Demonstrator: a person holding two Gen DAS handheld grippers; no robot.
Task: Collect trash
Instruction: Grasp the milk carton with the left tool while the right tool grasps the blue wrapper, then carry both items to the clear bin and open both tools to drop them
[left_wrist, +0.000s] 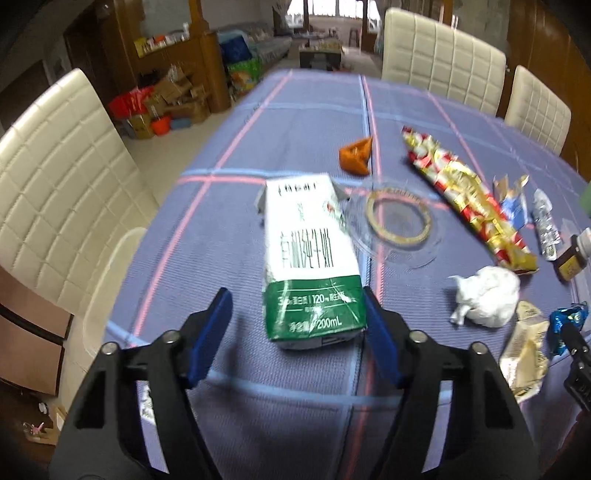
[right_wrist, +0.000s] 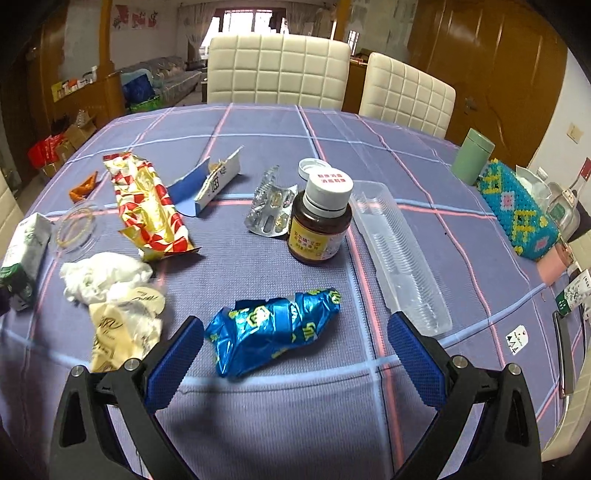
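Note:
A green and white milk carton (left_wrist: 312, 258) lies flat on the blue checked tablecloth (left_wrist: 258, 122). My left gripper (left_wrist: 297, 314) is open, its blue pads either side of the carton's near end. My right gripper (right_wrist: 295, 338) is open around the near part of a crumpled blue foil wrapper (right_wrist: 273, 328). Other trash lies about: a red and gold wrapper (right_wrist: 149, 206), a white tissue ball (right_wrist: 99, 275), a cream wrapper (right_wrist: 122, 325), an orange wrapper (left_wrist: 356, 155), a blister pack (right_wrist: 271, 210).
A brown medicine bottle (right_wrist: 319, 221), a clear plastic tray (right_wrist: 399, 254), a clear lid (left_wrist: 397, 221) and a torn blue box (right_wrist: 208, 182) lie on the table. A green canister (right_wrist: 472, 155) and a beaded box (right_wrist: 517, 206) stand right. White chairs (right_wrist: 277, 70) ring the table.

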